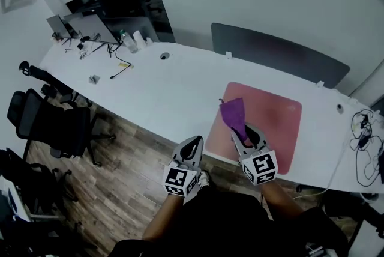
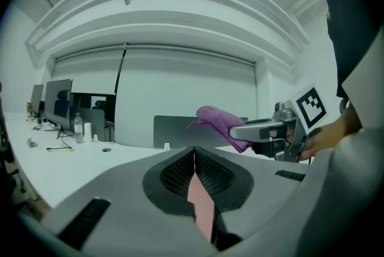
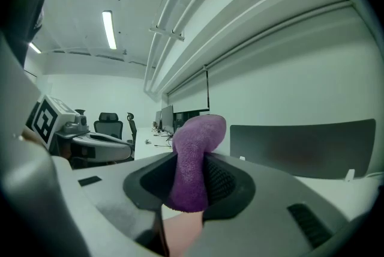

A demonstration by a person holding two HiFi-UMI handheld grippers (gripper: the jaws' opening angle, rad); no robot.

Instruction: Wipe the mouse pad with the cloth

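A pink mouse pad (image 1: 270, 114) lies on the white desk (image 1: 162, 90) in front of me. My right gripper (image 1: 241, 131) is shut on a purple cloth (image 1: 233, 112), which it holds over the pad's left part. In the right gripper view the cloth (image 3: 192, 160) fills the jaws and bulges out above them. The left gripper view shows the same cloth (image 2: 217, 121) raised off the desk, drooping over the right gripper (image 2: 264, 128). My left gripper (image 1: 192, 144) hovers at the desk's front edge, left of the pad. Its jaws (image 2: 194, 158) are shut on nothing.
A grey partition panel (image 1: 279, 51) stands behind the pad. Monitors, bottles and cables (image 1: 90, 33) crowd the desk's far left end. More cables (image 1: 363, 130) lie at the right end. Black office chairs (image 1: 51, 120) stand on the wooden floor to the left.
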